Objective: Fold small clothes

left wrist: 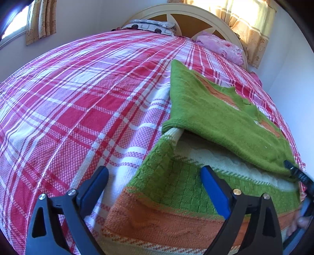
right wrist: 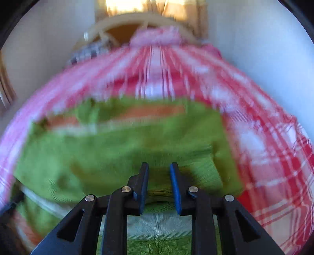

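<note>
A small green, orange and cream knitted sweater lies on the right side of the bed, with a green part folded back over its body. My left gripper is open, straddling the sweater's lower left edge near the orange band. My right gripper shows in its own blurred view with the fingers partly closed and green sweater fabric between and under them; whether they pinch it is unclear. Its black tip also shows at the right edge of the left wrist view, against the folded green part.
The bed has a red, pink and white plaid cover. A patterned pillow and a pink cloth lie by the curved headboard. White walls flank the bed, with curtains at the windows.
</note>
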### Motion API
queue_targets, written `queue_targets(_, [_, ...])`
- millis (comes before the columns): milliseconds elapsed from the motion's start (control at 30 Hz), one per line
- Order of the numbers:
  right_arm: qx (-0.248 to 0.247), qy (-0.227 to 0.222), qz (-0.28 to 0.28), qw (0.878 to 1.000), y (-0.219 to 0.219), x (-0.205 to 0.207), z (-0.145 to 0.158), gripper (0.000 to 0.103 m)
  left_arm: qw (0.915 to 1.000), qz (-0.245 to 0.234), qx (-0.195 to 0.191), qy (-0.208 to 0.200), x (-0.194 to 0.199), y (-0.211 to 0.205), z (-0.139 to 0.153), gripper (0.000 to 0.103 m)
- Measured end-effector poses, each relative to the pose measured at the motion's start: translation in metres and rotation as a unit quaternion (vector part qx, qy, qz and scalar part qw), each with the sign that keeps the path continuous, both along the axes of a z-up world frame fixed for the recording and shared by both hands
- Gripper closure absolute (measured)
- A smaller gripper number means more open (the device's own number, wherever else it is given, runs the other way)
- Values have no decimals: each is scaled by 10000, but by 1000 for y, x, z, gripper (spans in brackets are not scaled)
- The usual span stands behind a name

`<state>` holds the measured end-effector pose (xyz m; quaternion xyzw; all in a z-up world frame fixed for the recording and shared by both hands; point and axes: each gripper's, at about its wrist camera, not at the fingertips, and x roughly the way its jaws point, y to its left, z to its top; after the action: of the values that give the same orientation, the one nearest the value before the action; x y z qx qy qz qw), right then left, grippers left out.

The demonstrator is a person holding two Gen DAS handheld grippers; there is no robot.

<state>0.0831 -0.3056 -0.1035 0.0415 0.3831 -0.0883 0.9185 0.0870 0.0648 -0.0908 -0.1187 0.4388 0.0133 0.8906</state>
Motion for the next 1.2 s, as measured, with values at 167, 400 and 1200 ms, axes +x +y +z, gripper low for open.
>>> queue_targets(167, [39, -100, 11, 9999, -3, -5, 1, 78, 9999, 10, 101, 18, 2, -2, 0, 4])
queue_targets(400, [432, -989, 195, 9940, 10, -72, 39, 54, 9999, 22, 110, -9, 1, 0, -1, 3])
queue_targets(1200, [424, -1554, 79, 9869, 9, -225, 58, 48, 9893, -687, 1032, -771, -103, -32, 51, 4])
